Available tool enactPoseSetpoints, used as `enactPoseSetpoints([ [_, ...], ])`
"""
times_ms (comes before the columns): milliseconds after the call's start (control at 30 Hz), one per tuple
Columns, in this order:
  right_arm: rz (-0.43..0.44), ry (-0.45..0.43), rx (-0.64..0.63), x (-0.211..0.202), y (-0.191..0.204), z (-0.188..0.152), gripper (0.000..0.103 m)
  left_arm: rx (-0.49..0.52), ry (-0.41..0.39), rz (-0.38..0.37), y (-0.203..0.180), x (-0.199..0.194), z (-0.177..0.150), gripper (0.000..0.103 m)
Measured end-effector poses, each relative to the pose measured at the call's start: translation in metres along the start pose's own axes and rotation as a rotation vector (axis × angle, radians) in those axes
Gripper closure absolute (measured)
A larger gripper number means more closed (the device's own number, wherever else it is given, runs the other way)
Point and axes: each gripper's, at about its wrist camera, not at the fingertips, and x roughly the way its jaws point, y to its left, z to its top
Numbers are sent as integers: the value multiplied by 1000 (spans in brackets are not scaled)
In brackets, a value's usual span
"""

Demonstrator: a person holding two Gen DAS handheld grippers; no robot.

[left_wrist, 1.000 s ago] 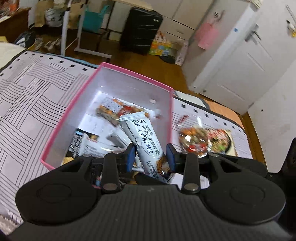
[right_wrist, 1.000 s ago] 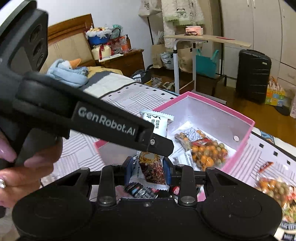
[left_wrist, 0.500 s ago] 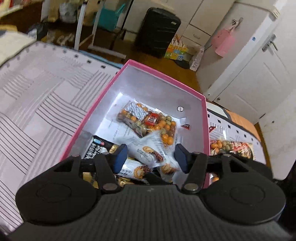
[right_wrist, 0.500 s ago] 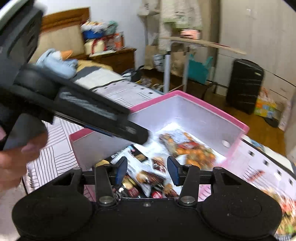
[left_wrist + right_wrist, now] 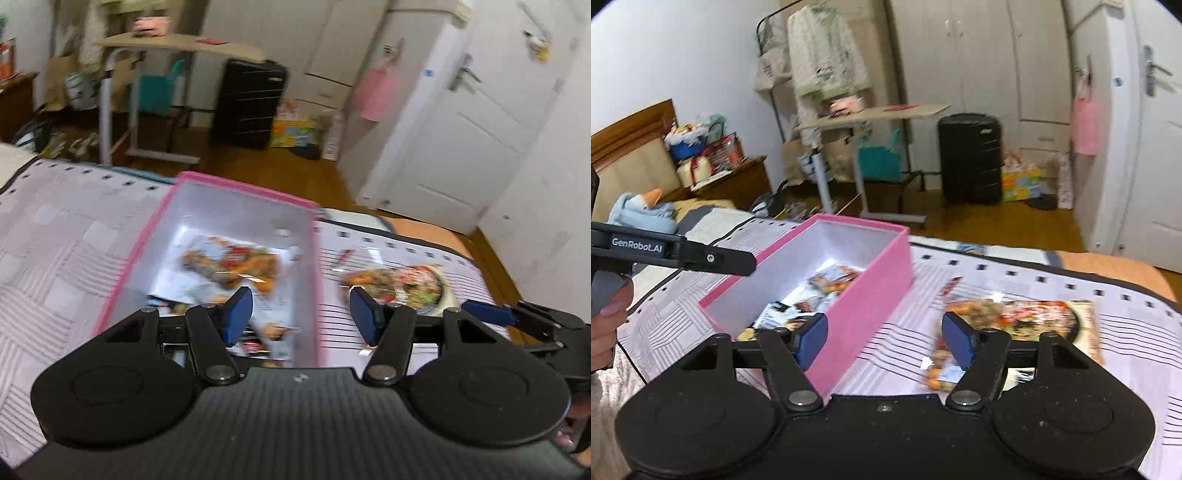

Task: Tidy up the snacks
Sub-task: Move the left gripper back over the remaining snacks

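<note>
A pink box (image 5: 318, 280) with a white inside sits on the striped bedspread and holds several snack packets (image 5: 236, 260). It also shows in the right wrist view (image 5: 871, 280). My left gripper (image 5: 301, 314) is open and empty above the box's near right corner. My right gripper (image 5: 884, 341) is open and empty above the box's right wall. A clear bag of mixed nuts (image 5: 942, 365) and a flat noodle packet (image 5: 1034, 317) lie on the bedspread right of the box; the noodle packet also shows in the left wrist view (image 5: 413, 284).
The striped bedspread (image 5: 1126, 343) runs to the bed's far edge, with wooden floor beyond. A black suitcase (image 5: 969, 158), a side table (image 5: 871, 114) and a white door (image 5: 472, 140) stand past the bed. The left gripper's body (image 5: 676, 251) crosses the right view's left side.
Both grippers let go of the white snack packet into the box, opened wide and pulled back upward and to the right. The packet now lies among the others in the box.
</note>
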Motion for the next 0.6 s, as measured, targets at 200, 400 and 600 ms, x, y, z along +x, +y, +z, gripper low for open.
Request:
enactPoseSetpoints([
  [200, -35, -7, -46, 17, -9, -23, 18, 24, 57, -119, -56, 27, -8, 46],
  [400, -68, -32, -115, 65, -26, -47, 16, -23, 135, -153, -87, 91, -30, 46],
  [600, -59, 8, -169, 116, -48, -60, 12, 26, 165, -80, -104, 152, -44, 46],
])
